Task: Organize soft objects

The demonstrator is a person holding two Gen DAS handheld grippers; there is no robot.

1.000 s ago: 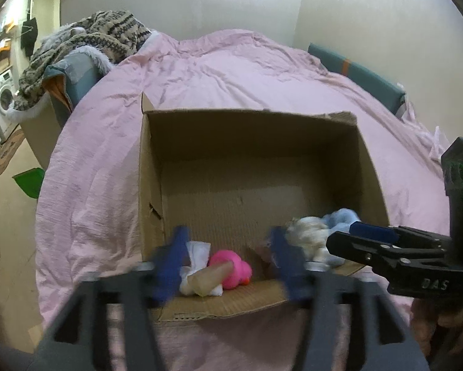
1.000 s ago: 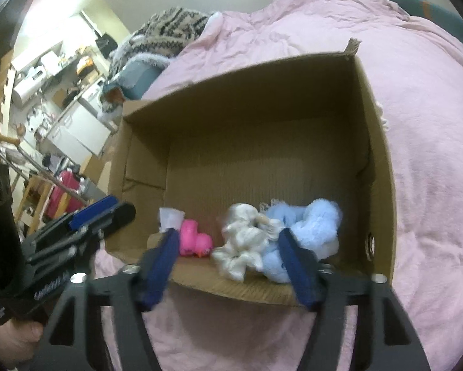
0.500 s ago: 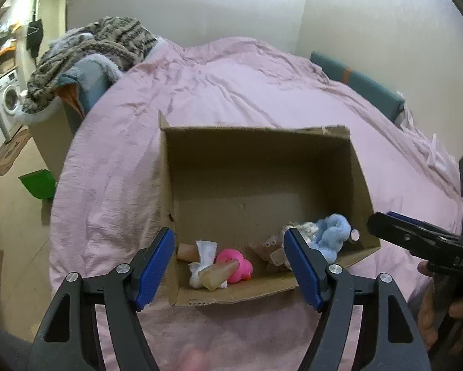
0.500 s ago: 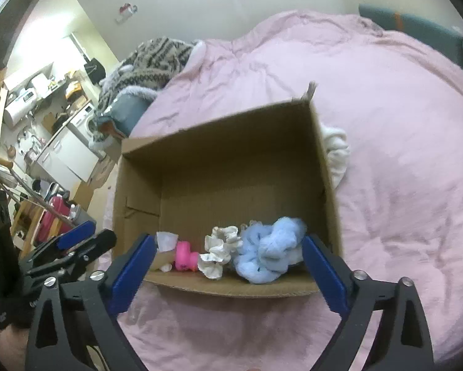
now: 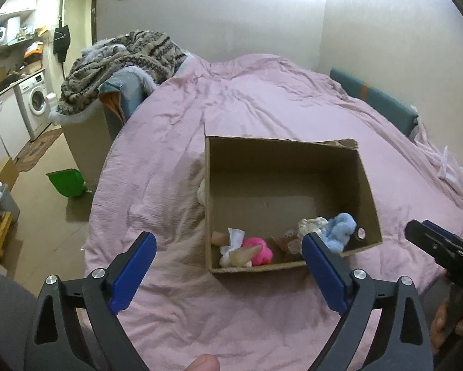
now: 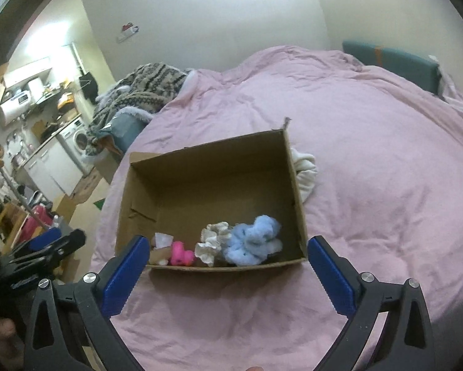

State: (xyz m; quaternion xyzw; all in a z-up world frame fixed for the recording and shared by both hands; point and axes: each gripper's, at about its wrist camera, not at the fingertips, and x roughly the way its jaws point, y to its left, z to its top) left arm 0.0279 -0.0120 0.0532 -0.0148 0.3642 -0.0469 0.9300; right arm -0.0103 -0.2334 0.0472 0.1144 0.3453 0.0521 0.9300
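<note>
**Asker:** So, what shows at this moment, and where are the soft things?

**Describer:** Both cameras look down at a brown cardboard box standing open on a bed with a pink cover, towards the bed's near edge. Along the box's near wall lie a fluffy blue toy, a cream scrunchie, a pink plush and a white cloth bundle, close together. One soft thing is not yet inside: a cream-white cloth lies on the cover, touching the outside of the box's wall, on the right in the right wrist view.

**Asker:** And the grippers?

**Describer:** The left gripper and the right gripper are both released, with nothing between their blue pads. Their jaws have just been opening wide. Both hang above the cover on the near side of the box, clear of its contents.

**Asker:** How should the step in hand be done well?

**Describer:** I judge that the cream-white cloth comes next. The right gripper looks closer to it. It should come down on the cloth's outer part, away from the cardboard, so that a pad does not catch the wall or pinch the pink cover along with it. Soft cloth sags, so take a full bunch, lift it clear of the rim, and release it over the box's bare far half.
</note>
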